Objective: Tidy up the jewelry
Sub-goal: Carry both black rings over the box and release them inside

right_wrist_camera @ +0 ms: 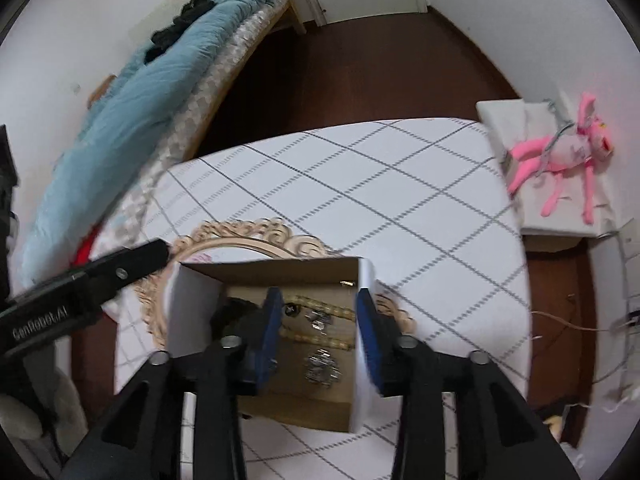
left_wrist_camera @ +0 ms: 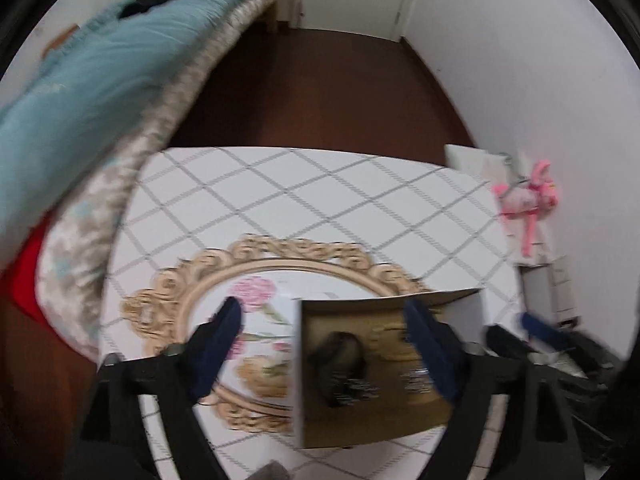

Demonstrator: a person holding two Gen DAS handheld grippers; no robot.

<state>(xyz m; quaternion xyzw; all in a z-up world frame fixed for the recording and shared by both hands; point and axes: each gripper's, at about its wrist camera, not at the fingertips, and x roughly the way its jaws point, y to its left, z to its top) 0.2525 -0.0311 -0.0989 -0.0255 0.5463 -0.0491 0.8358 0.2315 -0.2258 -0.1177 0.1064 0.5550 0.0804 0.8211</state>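
Meanwhile, I am working both grippers over a small cardboard box (right_wrist_camera: 280, 360) of jewelry that is sitting on the ornate oval tray (left_wrist_camera: 192, 280), itself lying on the checked bench (right_wrist_camera: 380, 200). My right gripper (right_wrist_camera: 320, 332) is hanging open above the box, one finger inside it and the other just outside its right wall, holding nothing. My left gripper (left_wrist_camera: 324, 344) is also spread wide and empty, its fingers straddling the box's left wall.

Inside, a beaded necklace (right_wrist_camera: 320, 308) is lying looped across the box floor, its long axis running roughly left to right across the right wrist view. Silver pieces (right_wrist_camera: 320, 366) are clustered nearer me, and a dark item (left_wrist_camera: 340, 356) is sitting at the left end; I cannot tell what it is.

I am judging the step in hand to be picking a piece out. Doing it well means lowering the right gripper straight down, closing across the necklace's strand rather than along it, and steadying the light box with the left gripper so it is not dragging or tipping.
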